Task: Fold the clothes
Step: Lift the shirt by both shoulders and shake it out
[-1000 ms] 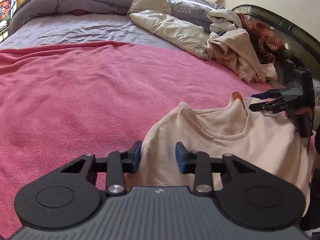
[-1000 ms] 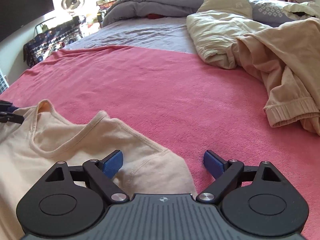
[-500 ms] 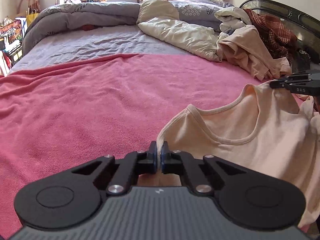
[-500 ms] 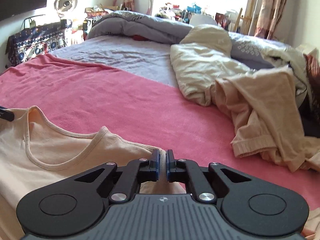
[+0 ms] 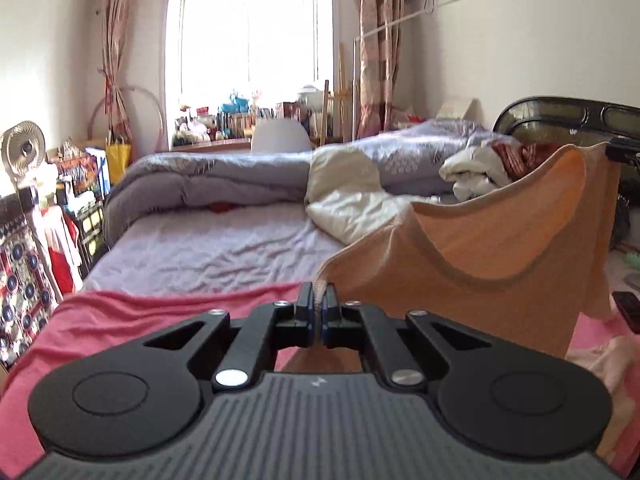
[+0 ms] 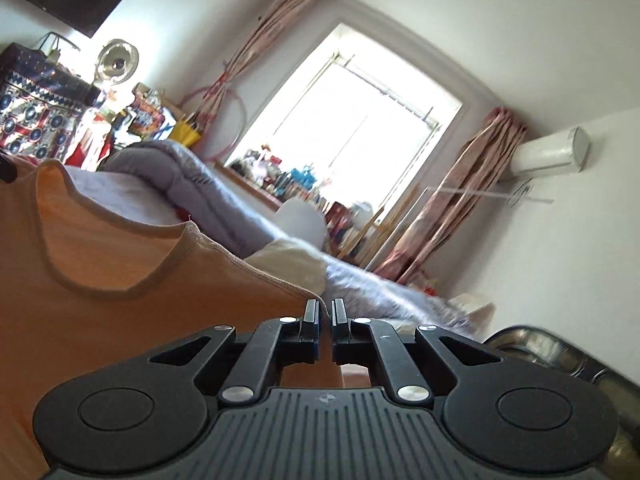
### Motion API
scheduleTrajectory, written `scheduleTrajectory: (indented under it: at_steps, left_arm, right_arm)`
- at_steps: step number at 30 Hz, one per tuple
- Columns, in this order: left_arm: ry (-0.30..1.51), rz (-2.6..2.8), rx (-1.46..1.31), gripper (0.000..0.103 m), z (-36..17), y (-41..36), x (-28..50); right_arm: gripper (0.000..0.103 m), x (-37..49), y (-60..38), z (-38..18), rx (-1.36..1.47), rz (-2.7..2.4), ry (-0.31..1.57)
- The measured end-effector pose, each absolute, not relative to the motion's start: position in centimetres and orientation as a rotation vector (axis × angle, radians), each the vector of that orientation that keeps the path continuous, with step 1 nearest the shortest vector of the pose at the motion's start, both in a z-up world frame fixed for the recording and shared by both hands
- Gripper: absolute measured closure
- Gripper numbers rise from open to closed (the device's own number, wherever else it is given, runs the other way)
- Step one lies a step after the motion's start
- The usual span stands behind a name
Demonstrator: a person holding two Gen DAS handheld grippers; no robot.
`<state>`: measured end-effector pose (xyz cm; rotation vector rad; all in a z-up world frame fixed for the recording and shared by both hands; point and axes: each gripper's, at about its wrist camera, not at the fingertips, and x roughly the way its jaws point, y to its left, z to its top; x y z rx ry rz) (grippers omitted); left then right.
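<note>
- Both grippers went from open to clamped: left gripper (image 5: pixel 319 308) and right gripper (image 6: pixel 326 316) each pinch a shoulder of the peach top (image 5: pixel 500 248).
- Top now lifted off the pink blanket (image 5: pixel 132 320), hanging between them — prob. ready to shake flat and lay for folding.

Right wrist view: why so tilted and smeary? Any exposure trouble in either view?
Right wrist view: horizon rolled hard, bedding behind the tool motion-blurred, window blown out. Left wrist view: level and sharper, window also clipped to white, backlit shirt glowing orange, fisheye bending the walls.
</note>
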<state>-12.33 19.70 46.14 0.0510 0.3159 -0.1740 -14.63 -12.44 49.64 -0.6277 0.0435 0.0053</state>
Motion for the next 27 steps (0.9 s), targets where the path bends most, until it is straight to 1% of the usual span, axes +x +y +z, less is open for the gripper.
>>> scheduleTrajectory:
  at_steps: [5,9,14,18,22,24,27]
  left_arm:
    - [0.142,-0.168,0.021,0.102,54.0,18.6,-15.8]
    - [0.006,-0.15,0.054,0.102,60.0,16.9,-18.8]
    - [-0.165,-0.108,0.073,0.102,67.8,14.5,-23.2]
    - [-0.284,-0.074,0.108,0.102,72.7,11.9,-27.0]
    - [-0.378,-0.05,0.156,0.102,75.6,9.8,-30.8]
    - [-0.384,-0.008,0.192,0.101,76.0,9.3,-31.3]
    - [-0.382,0.027,0.164,0.101,75.3,9.1,-31.9]
  right_arm:
    - [0.096,-20.0,-13.9,56.5,-0.642,-0.102,-0.129]
    - [0.096,-24.0,-14.8,61.7,-0.606,-0.178,-0.26]
    - [0.096,-28.3,-16.0,66.3,-0.559,-0.24,-0.381]
    - [0.096,-31.4,-17.1,68.8,-0.528,-0.257,-0.464]
    - [0.096,-34.2,-18.0,70.1,-0.472,-0.246,-0.529]
    - [0.096,-34.6,-18.2,70.1,-0.449,-0.227,-0.525]
    - [0.096,-34.8,-18.0,69.2,-0.447,-0.17,-0.499]
